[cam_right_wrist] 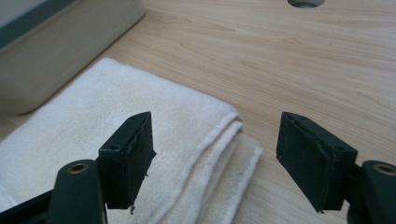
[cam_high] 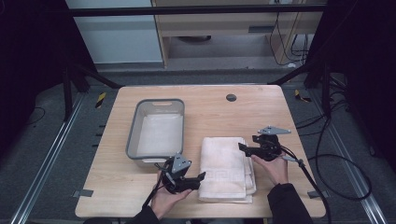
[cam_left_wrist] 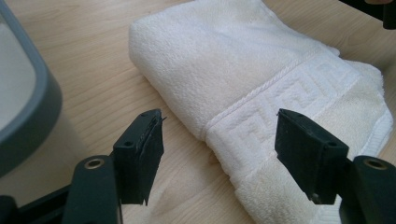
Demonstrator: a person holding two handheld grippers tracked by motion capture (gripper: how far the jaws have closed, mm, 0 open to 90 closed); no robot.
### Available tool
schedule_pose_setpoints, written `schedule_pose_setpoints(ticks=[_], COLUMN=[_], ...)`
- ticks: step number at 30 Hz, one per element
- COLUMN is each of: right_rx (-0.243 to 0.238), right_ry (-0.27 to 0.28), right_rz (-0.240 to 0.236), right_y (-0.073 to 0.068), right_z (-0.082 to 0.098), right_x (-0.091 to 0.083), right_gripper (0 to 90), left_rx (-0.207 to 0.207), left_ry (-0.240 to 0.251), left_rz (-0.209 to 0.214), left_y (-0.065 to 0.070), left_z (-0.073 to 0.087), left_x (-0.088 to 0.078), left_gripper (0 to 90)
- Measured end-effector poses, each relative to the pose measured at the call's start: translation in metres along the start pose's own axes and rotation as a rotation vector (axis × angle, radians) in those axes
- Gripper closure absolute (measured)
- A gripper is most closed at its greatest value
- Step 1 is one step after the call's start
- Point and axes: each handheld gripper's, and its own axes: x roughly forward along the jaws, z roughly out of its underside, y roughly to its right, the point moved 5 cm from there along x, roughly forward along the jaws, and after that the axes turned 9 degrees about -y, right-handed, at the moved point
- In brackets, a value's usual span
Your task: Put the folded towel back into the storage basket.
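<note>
A folded white towel (cam_high: 226,169) with a woven key-pattern band lies on the wooden table (cam_high: 280,112), near the front edge. My left gripper (cam_high: 201,176) is at the towel's front left corner. In the left gripper view it (cam_left_wrist: 219,135) stands open, its jaws on either side of the banded edge of the towel (cam_left_wrist: 243,70) without pressing it. My right gripper (cam_high: 241,147) hovers at the towel's far right side. In the right gripper view it (cam_right_wrist: 215,140) is open above the layered corner of the towel (cam_right_wrist: 93,121), with nothing gripped.
A grey rectangular tub (cam_high: 156,133) with a pale lining stands just left of the towel, close to my left gripper; it also appears as tub (cam_left_wrist: 28,102) and tub (cam_right_wrist: 60,51). A round cable hole (cam_high: 231,97) sits at the table's far middle. Cables trail off the right edge.
</note>
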Motion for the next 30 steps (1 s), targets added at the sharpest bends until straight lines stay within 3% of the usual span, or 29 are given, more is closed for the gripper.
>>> schedule_pose_setpoints(ticks=[11, 20, 30], right_rx=[-0.010, -0.011, 0.036], right_ry=[-0.075, -0.120, -0.165], right_rz=[-0.005, -0.005, -0.004], right_y=[-0.002, -0.004, -0.005], right_z=[0.010, 0.016, 0.022], right_x=[0.018, 0.029, 0.037], right_gripper=[28.0, 28.1, 30.8], left_rx=[0.004, 0.004, -0.011], left_ry=[-0.069, -0.083, -0.116], left_rz=[-0.002, -0.010, 0.017], left_y=[0.004, 0.006, 0.006], left_z=[0.009, 0.014, 0.016], left_x=[0.026, 0.037, 0.044], left_gripper=[29.7, 28.3, 31.3])
